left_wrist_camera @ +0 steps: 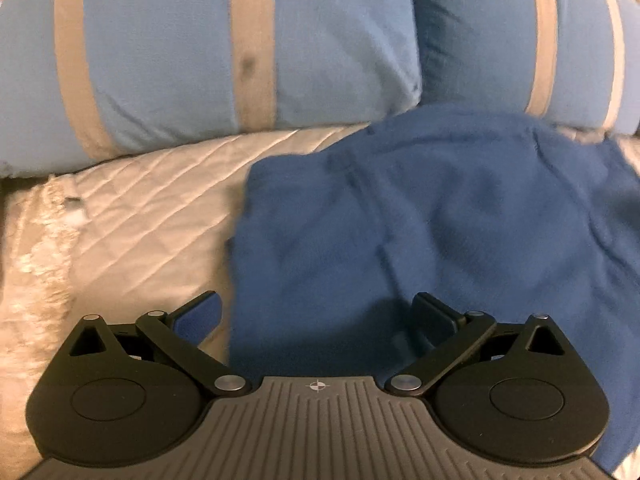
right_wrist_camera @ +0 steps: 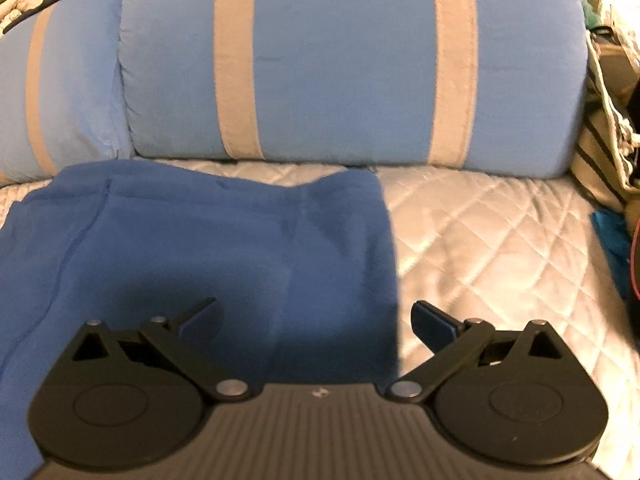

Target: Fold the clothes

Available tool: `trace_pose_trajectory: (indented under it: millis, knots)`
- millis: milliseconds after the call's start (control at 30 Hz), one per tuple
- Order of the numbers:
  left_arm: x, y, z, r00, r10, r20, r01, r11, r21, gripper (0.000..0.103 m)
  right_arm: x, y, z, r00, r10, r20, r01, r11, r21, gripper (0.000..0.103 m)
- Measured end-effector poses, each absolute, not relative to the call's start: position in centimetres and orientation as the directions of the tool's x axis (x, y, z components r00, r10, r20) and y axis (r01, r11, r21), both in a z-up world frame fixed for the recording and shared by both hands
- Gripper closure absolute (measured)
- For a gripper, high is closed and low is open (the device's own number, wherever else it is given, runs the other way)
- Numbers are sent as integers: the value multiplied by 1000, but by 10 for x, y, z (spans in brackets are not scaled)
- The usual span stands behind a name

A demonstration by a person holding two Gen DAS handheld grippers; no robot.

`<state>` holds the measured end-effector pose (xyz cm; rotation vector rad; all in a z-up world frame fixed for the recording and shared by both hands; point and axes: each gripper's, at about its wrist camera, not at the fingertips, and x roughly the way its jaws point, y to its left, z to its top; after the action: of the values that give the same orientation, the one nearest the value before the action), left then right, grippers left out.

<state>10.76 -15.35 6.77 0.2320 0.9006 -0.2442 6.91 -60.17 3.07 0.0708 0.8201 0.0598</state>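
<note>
Risk is a one-layer pinch or a miss: both the left gripper (left_wrist_camera: 316, 312) and right gripper (right_wrist_camera: 316, 316) sit wide and empty at opposite side edges of the blue garment (left_wrist_camera: 420, 232), which lies flat on the quilted bed (right_wrist_camera: 480, 240) near the pillows (right_wrist_camera: 340, 64), so uneven grabs likely skew the fold.

From my left camera I see a pale quilted bedspread (left_wrist_camera: 132, 216) with diamond stitching, running from 9 o'clock toward the centre. Above it, from 10 to 2 o'clock, two light-blue pillows (left_wrist_camera: 168, 48) with tan stripes lean side by side, touching. My right camera shows the same bedspread (right_wrist_camera: 492, 248) at 3 o'clock, warmly lit with a sheen, and a striped pillow (right_wrist_camera: 344, 60) at 12. At the right edge, around 2 to 3 o'clock, I make out blurred clutter (right_wrist_camera: 612, 92) and a teal scrap (right_wrist_camera: 610, 236).
</note>
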Motion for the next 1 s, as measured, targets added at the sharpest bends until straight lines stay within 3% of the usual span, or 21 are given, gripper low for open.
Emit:
trace_pose_trajectory:
  millis: [167, 400, 767, 900, 1000]
  knots:
    - [108, -123, 75, 567, -207, -797, 273, 960, -55, 0, 60, -630, 37, 655, 102, -749, 16, 989, 149, 0]
    - [116, -93, 70, 526, -252, -812, 216, 963, -159, 0, 59, -659, 32, 615, 125, -779, 89, 970, 226, 0]
    - [123, -52, 35, 499, -404, -767, 115, 908, -403, 0, 64, -670, 6, 553, 297, -779, 102, 903, 417, 0]
    - [122, -49, 31, 516, -435, -738, 155, 895, -419, 0, 65, -675, 0, 551, 329, -767, 87, 892, 444, 1]
    - [126, -47, 31, 511, -453, -730, 170, 886, -431, 0, 66, -666, 0, 534, 311, -786, 34, 922, 387, 1]
